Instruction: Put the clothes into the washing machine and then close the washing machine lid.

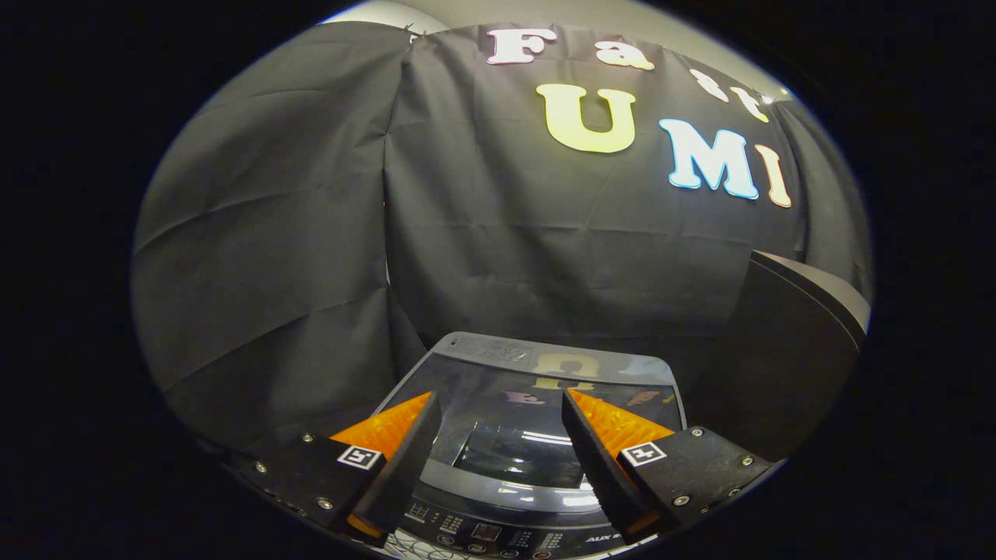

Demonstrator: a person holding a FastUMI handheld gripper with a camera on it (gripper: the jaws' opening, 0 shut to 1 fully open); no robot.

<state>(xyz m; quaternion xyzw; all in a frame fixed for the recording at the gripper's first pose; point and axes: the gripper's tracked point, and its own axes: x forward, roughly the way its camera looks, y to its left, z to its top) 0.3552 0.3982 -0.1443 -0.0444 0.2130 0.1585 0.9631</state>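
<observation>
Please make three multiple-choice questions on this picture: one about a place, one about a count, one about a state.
1. Where is the washing machine?
A. Below and ahead of the tongs
B. Hanging on the wall
C. Behind a chair

2. How many fingers show?
A. One
B. Two
C. Four

3. How is the washing machine lid?
A. Removed
B. Standing upright
C. Lying flat, closed

Answers:
1 A, its top shows between and beyond the fingers.
2 B, one on each side.
3 C, the glossy lid lies flat and mirrors the wall; the tongs are open, holding nothing.
</observation>
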